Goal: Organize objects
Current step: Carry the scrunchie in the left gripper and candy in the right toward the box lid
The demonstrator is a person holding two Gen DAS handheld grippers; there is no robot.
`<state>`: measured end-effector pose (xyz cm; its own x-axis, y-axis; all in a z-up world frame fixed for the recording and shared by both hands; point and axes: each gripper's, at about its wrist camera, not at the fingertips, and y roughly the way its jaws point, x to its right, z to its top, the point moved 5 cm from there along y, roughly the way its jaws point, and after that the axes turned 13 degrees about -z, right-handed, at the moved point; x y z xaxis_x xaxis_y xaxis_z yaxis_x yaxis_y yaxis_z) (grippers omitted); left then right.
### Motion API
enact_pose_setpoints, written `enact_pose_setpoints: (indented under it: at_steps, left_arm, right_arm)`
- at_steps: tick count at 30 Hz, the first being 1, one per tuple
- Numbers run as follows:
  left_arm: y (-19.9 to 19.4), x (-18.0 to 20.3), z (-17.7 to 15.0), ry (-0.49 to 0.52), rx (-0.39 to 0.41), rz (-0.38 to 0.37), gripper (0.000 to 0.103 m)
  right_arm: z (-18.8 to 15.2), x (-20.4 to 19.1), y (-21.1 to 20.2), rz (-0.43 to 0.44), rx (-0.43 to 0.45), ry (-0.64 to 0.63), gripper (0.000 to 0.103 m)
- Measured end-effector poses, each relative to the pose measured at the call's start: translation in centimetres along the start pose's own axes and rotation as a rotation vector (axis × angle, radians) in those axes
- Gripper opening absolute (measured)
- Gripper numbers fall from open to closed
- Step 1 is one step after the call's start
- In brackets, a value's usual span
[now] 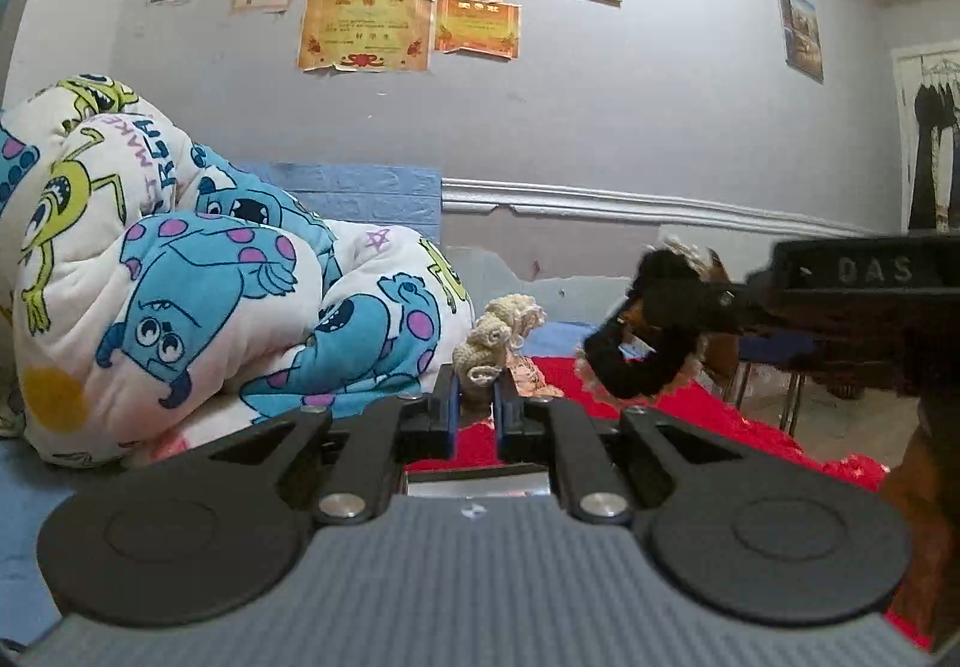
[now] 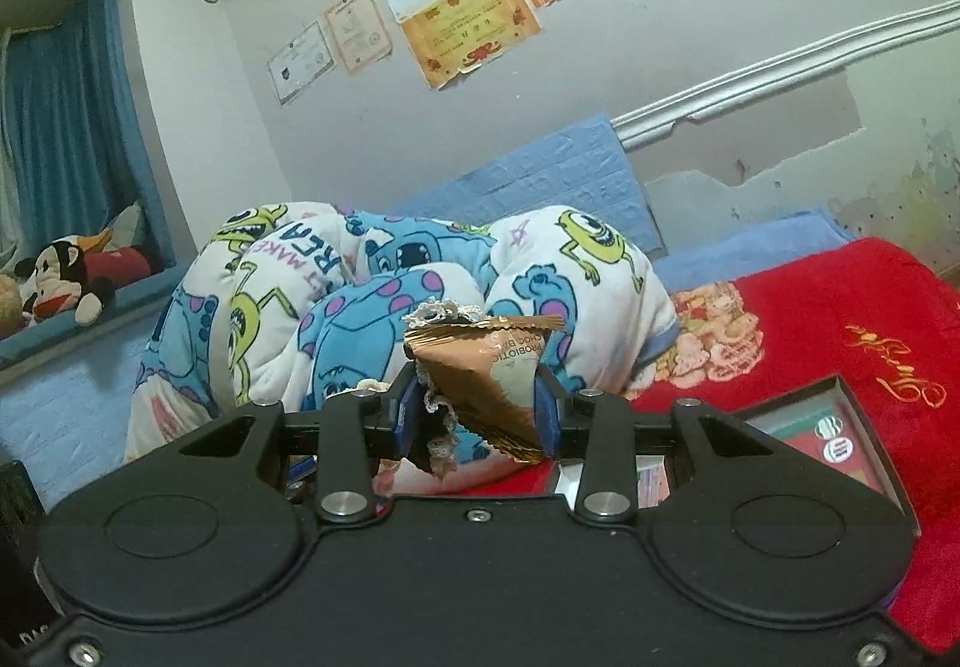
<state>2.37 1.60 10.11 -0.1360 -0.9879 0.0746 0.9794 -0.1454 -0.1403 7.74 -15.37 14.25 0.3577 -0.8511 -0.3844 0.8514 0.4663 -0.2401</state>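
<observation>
In the left wrist view my left gripper [image 1: 477,409] is shut on a small cream crochet piece [image 1: 492,343] that sticks up between its fingers. To the right, my right gripper [image 1: 720,307] reaches in from the frame edge and carries a black scrunchie with cream lace trim [image 1: 642,361]. In the right wrist view the right gripper [image 2: 477,409] is shut on a brown-gold snack packet [image 2: 492,379], with the black lace-trimmed scrunchie [image 2: 435,415] pinched beside it against the left finger. Both grippers hang above the bed.
A bunched cartoon-print quilt [image 1: 180,277] [image 2: 372,307] fills the bed's left. A red blanket [image 1: 690,427] [image 2: 840,319] covers the right, with a black open tray of cards [image 2: 840,427] on it. Plush toys [image 2: 66,277] lie on the window ledge. A wall with certificates stands behind.
</observation>
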Motion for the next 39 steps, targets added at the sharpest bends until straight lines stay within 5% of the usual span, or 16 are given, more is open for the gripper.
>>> enact_pose_setpoints:
  at_steps: [6,14,29,39]
  left_arm:
    - [2.5,-1.6,-0.2,-0.040,-0.030,0.006,0.014]
    - [5.7,-2.6,0.0,0.077,-0.042,0.049,0.015]
    - [12.2,-2.6,-9.9,-0.196,-0.420,-0.057,0.015]
    - [13.0,-4.3,-12.3,-0.266,-0.480,-0.035,0.015]
  right_arm:
    - [-0.7,2.5,2.7,-0.033,-0.044,0.035,0.037]
    - [-0.3,7.5,7.2,-0.107,-0.102,0.046,0.037]
    - [-9.2,12.6,13.1,-0.275,-0.387,-0.026,0.037]
    - [-11.8,13.6,15.0,-0.295,-0.496,0.007,0.037]
